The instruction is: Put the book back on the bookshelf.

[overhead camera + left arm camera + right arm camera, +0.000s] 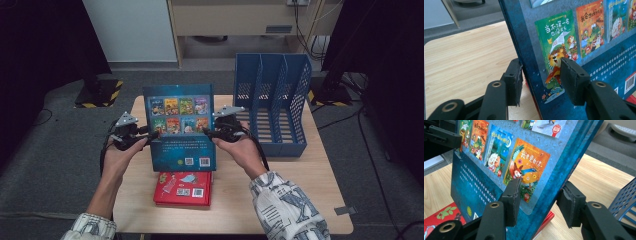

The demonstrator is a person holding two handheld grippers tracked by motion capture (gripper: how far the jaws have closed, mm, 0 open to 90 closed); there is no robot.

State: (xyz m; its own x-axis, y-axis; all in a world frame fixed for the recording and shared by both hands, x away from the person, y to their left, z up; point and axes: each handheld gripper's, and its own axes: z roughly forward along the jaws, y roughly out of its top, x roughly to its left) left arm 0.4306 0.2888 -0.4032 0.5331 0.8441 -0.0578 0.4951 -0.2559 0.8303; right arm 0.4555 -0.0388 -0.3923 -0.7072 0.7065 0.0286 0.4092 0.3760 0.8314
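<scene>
The box set stands upright between the two pairs of fingers, its edges inside them; the book lies on the desk beneath, the file rack beyond the right fingers.

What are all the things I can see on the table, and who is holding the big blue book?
big blue book: one, dark blue with small picture covers on it, held upright in the middle of the table
red books: a small flat stack, red, lying just in front of the blue book
file rack: one, blue, slotted, at the back right of the table
table: one, light wood
left gripper: one, black, clamped on the blue book's left edge
right gripper: one, black, clamped on the book's right edge
hands and patterned sleeves: two, coming in from the bottom
</scene>
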